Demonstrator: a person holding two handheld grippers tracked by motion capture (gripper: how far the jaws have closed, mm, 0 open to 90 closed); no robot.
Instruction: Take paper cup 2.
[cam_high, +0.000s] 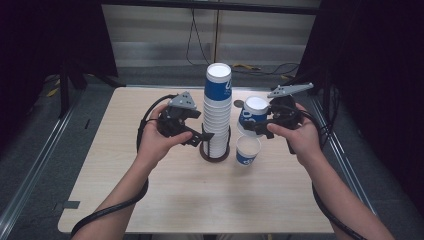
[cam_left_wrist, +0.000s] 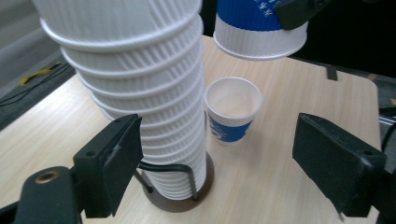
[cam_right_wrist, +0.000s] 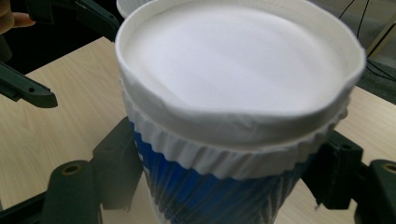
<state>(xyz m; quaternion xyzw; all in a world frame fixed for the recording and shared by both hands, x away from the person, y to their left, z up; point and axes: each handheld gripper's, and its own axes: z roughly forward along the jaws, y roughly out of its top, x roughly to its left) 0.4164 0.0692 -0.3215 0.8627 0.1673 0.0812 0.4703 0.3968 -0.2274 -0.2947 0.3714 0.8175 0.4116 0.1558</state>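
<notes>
pale wood-grain table (cam_high: 150, 200) | ribbed paper cup (cam_right_wrist: 233, 140) in right tool (cam_right_wrist: 224, 186)

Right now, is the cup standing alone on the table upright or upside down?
Upright: the lone cup stands mouth up, its white inside showing, beside the cup stack.

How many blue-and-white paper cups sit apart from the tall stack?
2: one upright blue-and-white paper cup on the table right of the stack, one upside-down cup clamped in the right gripper above it; more may be nested inside.
</notes>
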